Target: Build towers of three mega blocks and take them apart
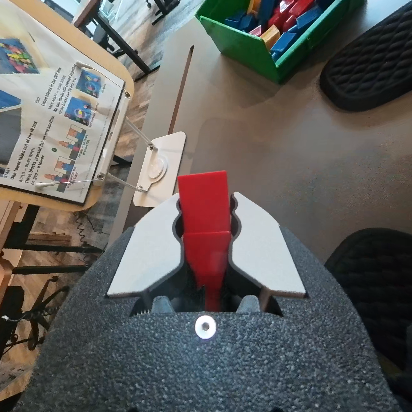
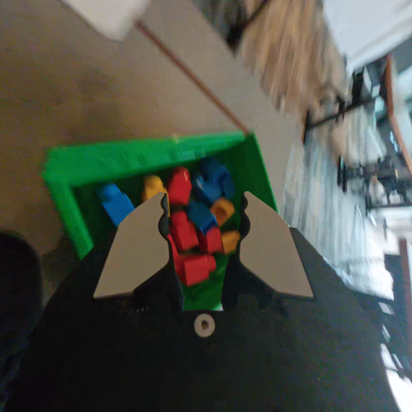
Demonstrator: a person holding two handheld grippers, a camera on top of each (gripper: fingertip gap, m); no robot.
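Red blocks (image 1: 204, 214): two stacked end to end, pinched between the fingers of the left gripper (image 1: 205, 198) and held above the grey table (image 1: 289, 156) — the far block sticks out past the fingertips.
Left gripper: clenched on the red blocks, both fingers pressing their sides.
Green bin (image 1: 245, 48): stands on the table, far right in the left wrist view, holding loose blue, red and yellow blocks.
Right gripper (image 2: 204, 196): released, fingers spread wide and holding nothing, poised over a green bin (image 2: 133, 153).
Loose blocks (image 2: 191, 223): a jumble of red, blue and yellow pieces lying inside that bin — the view is blurred.
Instruction sheet (image 1: 58, 124): clipped on a white stand (image 1: 160, 169) at the table's left edge.
Black pads (image 1: 370, 66): one lies on the table beside the bin, another nearer on the right.
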